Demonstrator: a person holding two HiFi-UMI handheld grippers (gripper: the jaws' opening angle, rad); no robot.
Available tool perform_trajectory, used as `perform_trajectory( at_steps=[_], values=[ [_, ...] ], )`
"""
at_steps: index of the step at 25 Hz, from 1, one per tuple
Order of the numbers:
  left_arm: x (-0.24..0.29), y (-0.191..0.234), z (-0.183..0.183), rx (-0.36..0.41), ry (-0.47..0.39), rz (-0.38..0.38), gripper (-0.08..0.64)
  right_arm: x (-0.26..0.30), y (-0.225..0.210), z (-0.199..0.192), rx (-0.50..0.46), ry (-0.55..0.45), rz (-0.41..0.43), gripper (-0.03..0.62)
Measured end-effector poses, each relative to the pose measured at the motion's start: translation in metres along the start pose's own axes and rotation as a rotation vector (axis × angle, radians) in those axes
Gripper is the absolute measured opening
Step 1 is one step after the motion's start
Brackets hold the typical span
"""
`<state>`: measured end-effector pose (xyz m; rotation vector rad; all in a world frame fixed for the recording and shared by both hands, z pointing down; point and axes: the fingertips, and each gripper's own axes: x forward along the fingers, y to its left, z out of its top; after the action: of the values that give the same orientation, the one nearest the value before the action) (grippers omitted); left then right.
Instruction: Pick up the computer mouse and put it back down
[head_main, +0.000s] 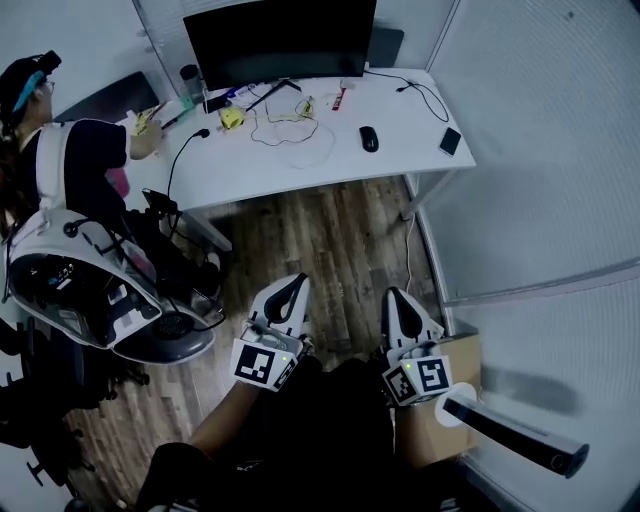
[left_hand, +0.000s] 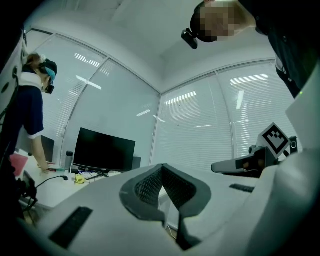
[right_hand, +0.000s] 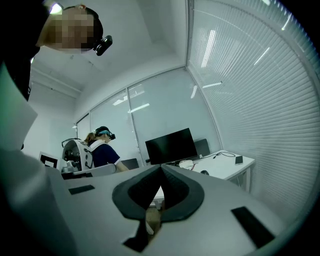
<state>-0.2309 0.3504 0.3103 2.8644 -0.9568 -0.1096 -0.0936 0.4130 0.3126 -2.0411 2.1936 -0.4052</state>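
The black computer mouse (head_main: 369, 138) lies on the right half of the white desk (head_main: 300, 165) at the far end of the room; it shows as a small dark shape (right_hand: 204, 172) in the right gripper view. Both grippers are held side by side over the wooden floor, well short of the desk and pointing level toward it. My left gripper (head_main: 293, 285) (left_hand: 162, 166) has its jaws shut with nothing between them. My right gripper (head_main: 397, 297) (right_hand: 161, 167) is likewise shut and empty.
A black monitor (head_main: 280, 40), cables and a phone (head_main: 450, 141) share the desk. A person (head_main: 60, 160) wearing a bulky white pack (head_main: 75, 280) stands at the desk's left end. A blind-covered glass wall (head_main: 560, 150) runs along the right, with a cardboard box (head_main: 440, 425) near my right side.
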Motion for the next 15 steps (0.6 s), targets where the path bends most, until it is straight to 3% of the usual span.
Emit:
perform_trajectory(
  at_steps=[8,15],
  values=[
    [0.007,0.024,-0.012,-0.032,0.015,-0.023,0.008,0.035,0.008,-0.008,-0.016,0.036,0.032,-0.002],
    [0.019,0.041,-0.012,0.0,0.008,0.001,0.008,0.063,0.005,-0.007,-0.007,0.036,0.069,-0.002]
  ],
)
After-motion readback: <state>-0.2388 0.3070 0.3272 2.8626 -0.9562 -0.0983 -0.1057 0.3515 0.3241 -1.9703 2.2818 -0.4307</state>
